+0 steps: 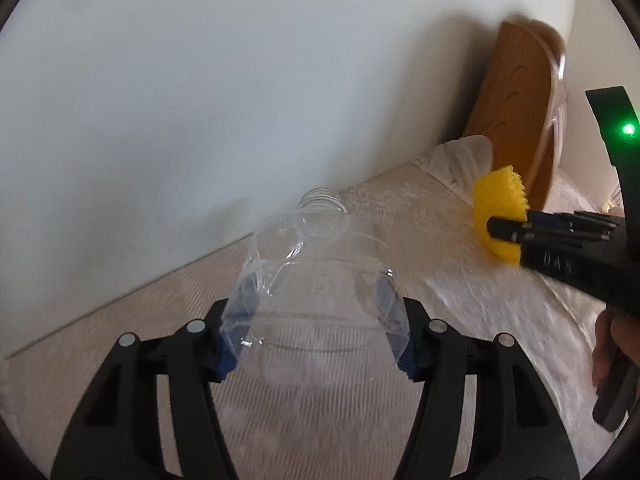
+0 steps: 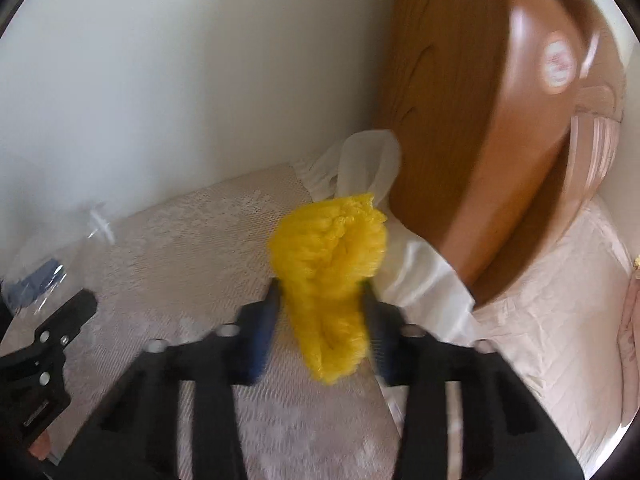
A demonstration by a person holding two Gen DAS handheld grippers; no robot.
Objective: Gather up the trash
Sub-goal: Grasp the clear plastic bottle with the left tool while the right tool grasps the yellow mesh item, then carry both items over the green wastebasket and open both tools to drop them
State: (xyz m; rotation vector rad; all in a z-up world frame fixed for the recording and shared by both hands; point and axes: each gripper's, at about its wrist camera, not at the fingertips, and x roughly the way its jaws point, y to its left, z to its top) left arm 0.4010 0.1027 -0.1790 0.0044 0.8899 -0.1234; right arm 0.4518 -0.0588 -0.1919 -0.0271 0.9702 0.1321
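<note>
A clear empty plastic bottle point(image 1: 316, 276) lies neck-away over a pale lace bedspread point(image 1: 420, 208), and my left gripper point(image 1: 316, 332) is shut on its crushed body, blue pads pressing both sides. My right gripper point(image 2: 320, 312) is shut on a crumpled yellow foam net point(image 2: 332, 280), which bulges out above the fingers. From the left wrist view the right gripper point(image 1: 500, 232) reaches in from the right with the yellow net point(image 1: 500, 208) at its tip. In the right wrist view the bottle point(image 2: 44, 256) and the left gripper's body show at the far left edge.
A brown wooden headboard point(image 2: 472, 120) rises behind the yellow net, with a white frilled pillow point(image 2: 368, 160) at its foot. A plain white wall point(image 1: 200, 100) runs along the bed's far side. A hand point(image 1: 612, 344) holds the right gripper's handle.
</note>
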